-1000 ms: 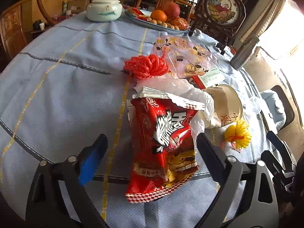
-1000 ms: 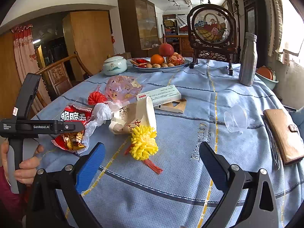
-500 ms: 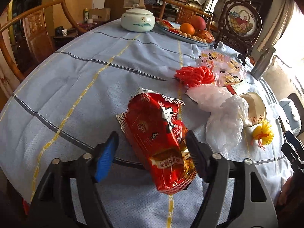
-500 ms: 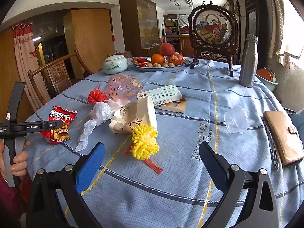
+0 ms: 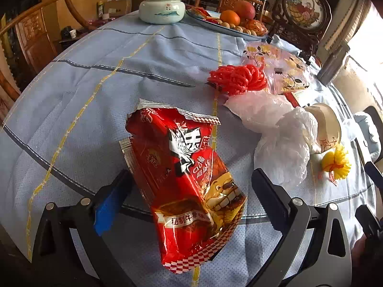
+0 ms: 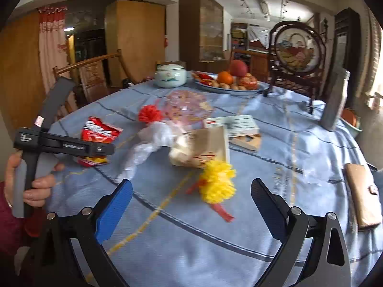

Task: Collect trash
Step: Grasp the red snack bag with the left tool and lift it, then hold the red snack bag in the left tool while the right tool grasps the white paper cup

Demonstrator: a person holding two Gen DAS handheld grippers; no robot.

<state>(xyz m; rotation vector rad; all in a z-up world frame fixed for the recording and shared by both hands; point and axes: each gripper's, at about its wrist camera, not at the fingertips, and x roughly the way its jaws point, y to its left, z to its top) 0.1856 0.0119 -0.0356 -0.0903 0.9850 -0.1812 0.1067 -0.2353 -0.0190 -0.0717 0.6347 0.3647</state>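
Note:
A red snack bag point(image 5: 186, 179) stands tilted between the fingers of my left gripper point(image 5: 189, 186), lifted off the blue tablecloth point(image 5: 95, 91). The jaws stand wide, and I cannot see either pad pressing the bag. The bag also shows in the right wrist view point(image 6: 98, 136), behind the left gripper's body. My right gripper point(image 6: 191, 196) is open and empty, low over the table, with a yellow pom-pom point(image 6: 216, 184) just ahead of it. A crumpled white plastic bag point(image 5: 282, 148), a tipped paper cup point(image 5: 328, 126) and a red mesh ball point(image 5: 237, 79) lie further in.
A patterned clear bag point(image 5: 280, 69), a white lidded pot point(image 5: 161, 8), a fruit plate point(image 5: 229, 24) and a round framed picture point(image 5: 304, 12) stand at the back. In the right wrist view a white box point(image 6: 239, 125), a steel bottle point(image 6: 335, 100) and a brown wallet point(image 6: 361, 201) lie to the right.
The snack bag has come up off the table between the left fingers, and the left gripper has swung left and back. The right gripper has shifted slightly; its view is blurred.

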